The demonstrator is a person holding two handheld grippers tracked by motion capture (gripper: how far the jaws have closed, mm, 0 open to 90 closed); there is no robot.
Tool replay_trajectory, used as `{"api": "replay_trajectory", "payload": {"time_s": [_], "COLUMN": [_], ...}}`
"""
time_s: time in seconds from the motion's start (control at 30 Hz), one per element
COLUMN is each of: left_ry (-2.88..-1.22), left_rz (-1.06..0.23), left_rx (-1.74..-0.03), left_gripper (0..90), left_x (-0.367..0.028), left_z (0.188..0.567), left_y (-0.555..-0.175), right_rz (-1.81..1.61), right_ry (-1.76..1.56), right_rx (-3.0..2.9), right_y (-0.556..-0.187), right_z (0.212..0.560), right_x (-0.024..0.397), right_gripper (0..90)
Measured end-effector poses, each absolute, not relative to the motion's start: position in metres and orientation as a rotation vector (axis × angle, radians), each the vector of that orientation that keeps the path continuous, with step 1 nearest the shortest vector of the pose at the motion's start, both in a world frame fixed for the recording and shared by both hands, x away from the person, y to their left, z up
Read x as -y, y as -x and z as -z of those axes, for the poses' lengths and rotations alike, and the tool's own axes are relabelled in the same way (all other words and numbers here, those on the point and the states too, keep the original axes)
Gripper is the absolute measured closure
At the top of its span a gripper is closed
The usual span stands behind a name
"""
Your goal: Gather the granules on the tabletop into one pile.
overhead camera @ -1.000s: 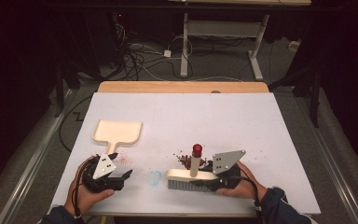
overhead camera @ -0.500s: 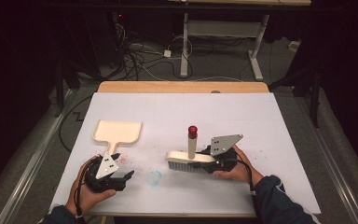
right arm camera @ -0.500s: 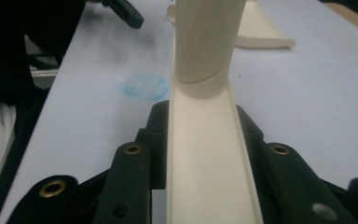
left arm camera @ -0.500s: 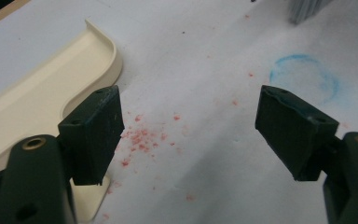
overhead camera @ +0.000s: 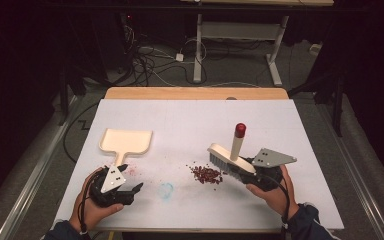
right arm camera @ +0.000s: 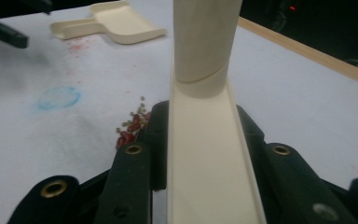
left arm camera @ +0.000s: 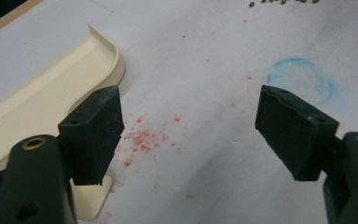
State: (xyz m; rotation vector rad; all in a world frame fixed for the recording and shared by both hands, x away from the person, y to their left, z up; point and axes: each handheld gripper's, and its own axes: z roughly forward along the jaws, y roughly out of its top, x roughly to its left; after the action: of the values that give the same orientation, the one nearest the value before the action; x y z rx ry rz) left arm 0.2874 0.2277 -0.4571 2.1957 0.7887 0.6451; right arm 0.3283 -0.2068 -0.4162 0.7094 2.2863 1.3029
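A cream hand brush (overhead camera: 228, 159) with an upright handle tipped in red (overhead camera: 240, 130) is clamped in my right gripper (overhead camera: 241, 172) at the table's right front. Seen in the right gripper view, both jaws press the sides of the brush's back (right arm camera: 200, 177). The brush is tilted, its left end raised. A small pile of red bits (overhead camera: 206, 174) lies just left of its bristles. The cream dustpan (overhead camera: 126, 141) lies flat at the left, handle toward me. My left gripper (overhead camera: 131, 178) rests beside that handle, open, with nothing between its fingers (left arm camera: 93, 130).
A blue ring mark (overhead camera: 166, 190) and a faint red stain (overhead camera: 130, 169) mark the white sheet between my hands. The sheet's wooden back edge (overhead camera: 195, 93) runs along the far side. Beyond it are cables and table legs on the floor.
My right gripper has lifted the brush and carried it to the right and farther from me. The red bits now lie uncovered left of it. The left gripper has stayed put.
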Motion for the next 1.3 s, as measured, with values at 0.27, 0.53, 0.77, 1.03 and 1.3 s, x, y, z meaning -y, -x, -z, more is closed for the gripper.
{"api": "replay_trajectory", "payload": {"time_s": [0.27,0.53,0.77,1.03,1.3], "left_ry": [-2.199,-2.204,-2.207,-2.207,-2.205], "left_rz": [-0.646,-0.632,-0.645,-0.631,-0.631], "left_rx": [-0.783,-0.793,-0.784,-0.791,-0.791], "left_gripper": [22.4,22.4,22.4,22.4,22.4], "left_x": [-0.227,-0.225,-0.225,-0.225,-0.226], "left_z": [0.457,0.457,0.457,0.458,0.457], "left_y": [-0.288,-0.288,-0.289,-0.288,-0.288], "right_rz": [-1.070,-1.035,-1.069,-1.073,-1.162], "right_ry": [-0.936,-0.942,-0.960,-0.929,-0.917], "right_rx": [-2.173,-2.140,-2.097,-2.079,-2.043], "right_y": [-0.328,-0.319,-0.318,-0.320,-0.323], "right_z": [0.438,0.448,0.450,0.447,0.433], "right_x": [0.211,0.166,0.140,0.134,0.152], "right_gripper": [67.7,67.7,67.8,67.9,67.8]}}
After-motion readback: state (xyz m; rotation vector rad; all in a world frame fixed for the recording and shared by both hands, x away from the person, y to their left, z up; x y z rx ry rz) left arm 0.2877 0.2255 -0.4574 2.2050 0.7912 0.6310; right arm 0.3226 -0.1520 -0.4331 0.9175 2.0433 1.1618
